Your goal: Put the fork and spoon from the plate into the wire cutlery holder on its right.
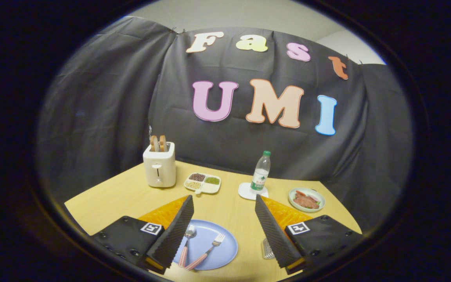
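Fingers [224, 231] spread wide, empty, over plate [225, 250]; toaster [159, 167] and bottle [260, 172] stand beyond.

The left finger [172, 231] is covering the plate's [225, 250] left edge and hiding part of the spoon [186, 244] at its handle end. The right finger [274, 233] is hiding most of the wire holder [267, 249], leaving a few wires showing beside it, so its contents cannot be told. The fork [206, 252] handle end is sitting low by the plate's rim. The food in the dish [307, 199] and the tray [203, 183] is showing too small to identify. The bottle [261, 171] label is too small to make out.
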The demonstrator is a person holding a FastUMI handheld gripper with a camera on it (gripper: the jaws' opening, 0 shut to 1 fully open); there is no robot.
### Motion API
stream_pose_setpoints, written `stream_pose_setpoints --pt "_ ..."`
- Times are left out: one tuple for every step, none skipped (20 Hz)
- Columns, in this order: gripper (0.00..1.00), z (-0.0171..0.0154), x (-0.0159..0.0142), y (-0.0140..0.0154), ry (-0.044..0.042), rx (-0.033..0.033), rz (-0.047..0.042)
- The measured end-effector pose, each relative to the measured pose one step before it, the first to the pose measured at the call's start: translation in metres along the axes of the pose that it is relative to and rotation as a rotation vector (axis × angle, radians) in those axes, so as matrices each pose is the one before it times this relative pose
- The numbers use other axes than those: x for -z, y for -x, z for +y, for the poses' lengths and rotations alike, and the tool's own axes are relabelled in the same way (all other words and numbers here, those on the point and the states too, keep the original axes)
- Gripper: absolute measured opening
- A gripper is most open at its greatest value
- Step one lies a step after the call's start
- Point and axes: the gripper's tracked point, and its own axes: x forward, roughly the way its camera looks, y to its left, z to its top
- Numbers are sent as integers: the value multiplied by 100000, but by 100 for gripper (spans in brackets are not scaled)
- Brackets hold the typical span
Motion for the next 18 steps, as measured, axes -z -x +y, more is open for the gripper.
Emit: stream_pose_setpoints --pt "100 148 937 -159 -767 -612 2233" --pt "100 303 897 -213 -1078 -995 2054" --pt "100 -38 881 -139 -949 -231 2033" --pt "100 -82 822 -147 -1140 -80 1942" --pt "100 -61 942 -164 -1215 312 2037" --pt "100 -54 930 -224 -1082 197 2110" --pt "100 -39 813 -251 -539 286 2279" --pt "100 39 823 -279 0 163 2336" --pt "100 57 1030 -132 364 133 2212" --pt "100 176 760 -283 453 -129 2122" --pt "100 -47 972 -246 544 140 2211" --pt "100 114 916 -204 329 -152 1962" --pt "100 150 652 -278 29 -211 1706" --pt "100 45 690 -242 -318 -254 1809" --pt "100 152 639 -255 -525 -302 1662" --pt "100 10 533 -397 -427 -137 1792" --pt "100 53 615 -94 -320 -169 1775" --pt "100 5 509 -428 -180 -79 1539"
